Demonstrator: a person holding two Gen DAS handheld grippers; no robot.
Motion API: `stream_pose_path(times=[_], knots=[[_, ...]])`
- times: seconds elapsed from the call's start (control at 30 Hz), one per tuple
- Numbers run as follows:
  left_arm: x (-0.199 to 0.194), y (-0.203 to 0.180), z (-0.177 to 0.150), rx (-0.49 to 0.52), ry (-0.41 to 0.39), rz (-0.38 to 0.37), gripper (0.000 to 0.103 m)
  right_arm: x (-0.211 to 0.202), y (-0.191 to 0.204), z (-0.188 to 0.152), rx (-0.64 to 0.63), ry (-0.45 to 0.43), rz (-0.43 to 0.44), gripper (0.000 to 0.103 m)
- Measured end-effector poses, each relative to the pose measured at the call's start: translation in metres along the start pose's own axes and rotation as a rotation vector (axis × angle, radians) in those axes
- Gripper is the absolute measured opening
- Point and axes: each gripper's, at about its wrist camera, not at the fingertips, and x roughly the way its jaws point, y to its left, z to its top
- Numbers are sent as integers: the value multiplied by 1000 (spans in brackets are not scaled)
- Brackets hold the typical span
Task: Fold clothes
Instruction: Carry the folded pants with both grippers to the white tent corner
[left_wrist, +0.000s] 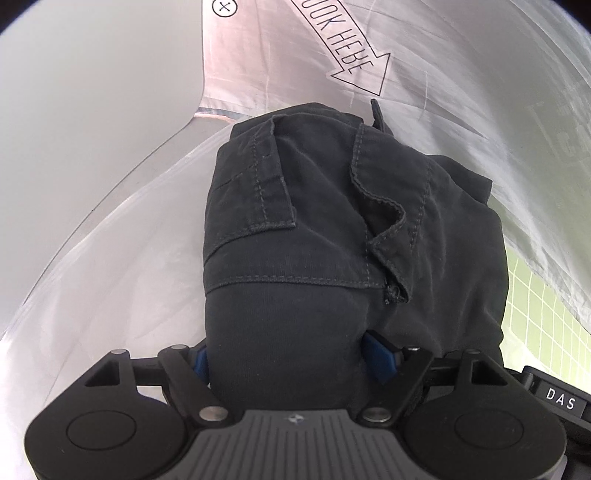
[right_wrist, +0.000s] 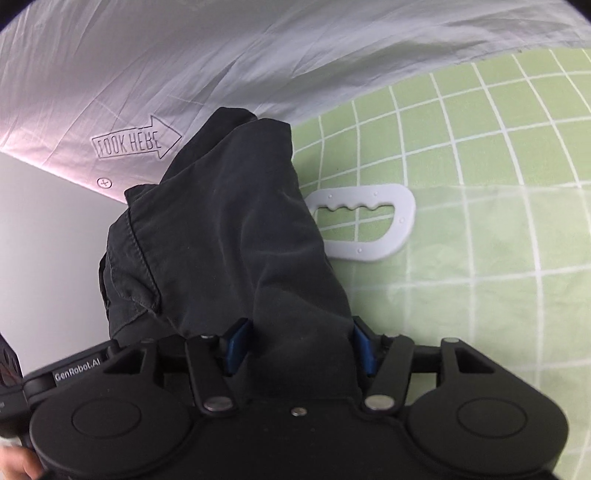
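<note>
Left claw (left_wrist: 284, 354): blue pads spread, dark garment (left_wrist: 332, 229) bunched between them, right pad off the cloth, left pad mostly hidden by it; reads as released, not clamping. Right claw (right_wrist: 299, 343): same, jaws parted, cloth slack in the gap

Garment is black cotton twill with contrast stitching, folded into a thick bundle. Left view shows its pocket flap and a curled hem edge. Bundle lies on a wrinkled white sheet (right_wrist: 221, 55) printed with a mirrored "LOOK HERE" arrow (right_wrist: 135, 142)

Right view only: green cloth with a white grid (right_wrist: 461, 147) right of the garment, and a flat white plastic handle (right_wrist: 369, 251) with a wavy grip slot just beside the bundle
</note>
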Motion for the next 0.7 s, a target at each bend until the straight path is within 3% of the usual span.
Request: stream_pose_path(times=[0.17, 0.23, 0.4, 0.5, 0.7], knots=[[1, 15, 18, -19, -33, 71, 80, 10, 11, -10, 89, 44, 94, 44], [1, 24, 26, -41, -43, 87, 80, 20, 21, -12, 89, 49, 94, 44], [-4, 37, 39, -25, -94, 262, 81, 54, 47, -5, 90, 106, 149, 44], [-2, 51, 44, -49, -98, 318, 84, 68, 68, -10, 37, 131, 155, 44], [-4, 58, 47, -57, -127, 377, 84, 87, 81, -16, 79, 141, 166, 44]])
